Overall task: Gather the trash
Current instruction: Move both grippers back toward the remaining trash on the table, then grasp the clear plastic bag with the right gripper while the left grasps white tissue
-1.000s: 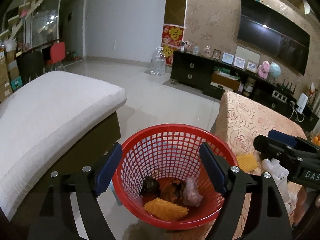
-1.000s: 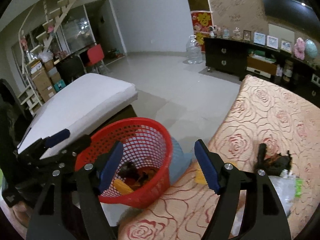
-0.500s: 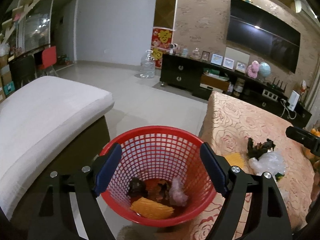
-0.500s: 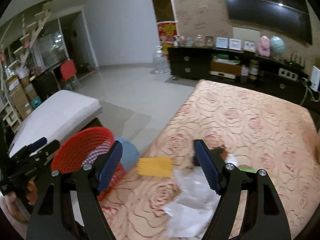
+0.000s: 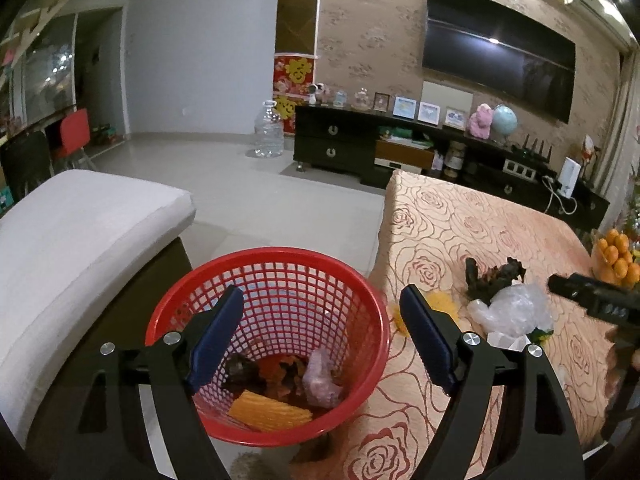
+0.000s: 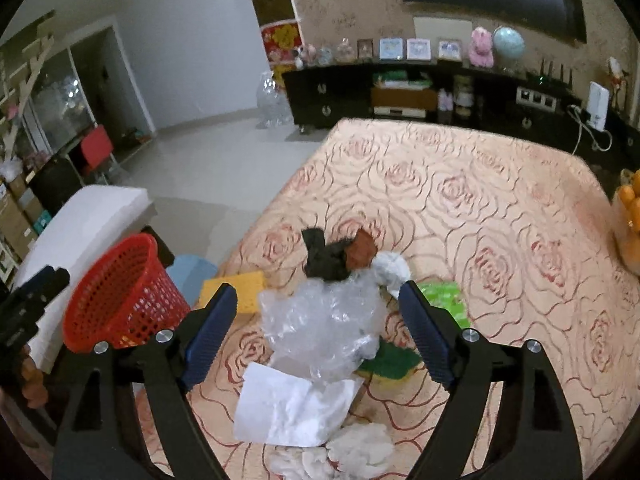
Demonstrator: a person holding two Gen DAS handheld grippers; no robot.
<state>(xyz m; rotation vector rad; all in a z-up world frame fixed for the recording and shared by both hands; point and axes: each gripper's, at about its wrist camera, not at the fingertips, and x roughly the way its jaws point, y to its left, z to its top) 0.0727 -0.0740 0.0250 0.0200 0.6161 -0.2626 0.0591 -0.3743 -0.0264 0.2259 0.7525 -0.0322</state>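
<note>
A red mesh basket (image 5: 360, 308) stands beside the table and holds a yellow sponge (image 5: 268, 414), a pinkish wad and dark scraps. My left gripper (image 5: 320, 340) is open and empty above the basket. The basket also shows in the right wrist view (image 6: 116, 300). My right gripper (image 6: 316, 332) is open and empty over a trash pile on the rose-patterned tablecloth (image 6: 500, 216): a clear plastic bag (image 6: 324, 324), white paper (image 6: 288, 408), white tissues (image 6: 360, 452), a dark crumpled wrapper (image 6: 328, 256), a yellow sponge (image 6: 236, 288) and green scraps (image 6: 444, 296).
A white-cushioned seat (image 5: 80, 240) stands left of the basket. A blue stool (image 6: 192, 276) sits between basket and table. A bowl of oranges (image 5: 616, 256) stands at the table's right edge. A dark TV cabinet (image 5: 400, 152) runs along the far wall.
My right gripper has swung right from the basket to above the trash pile on the table. My left gripper has stayed over the basket with only a slight shift.
</note>
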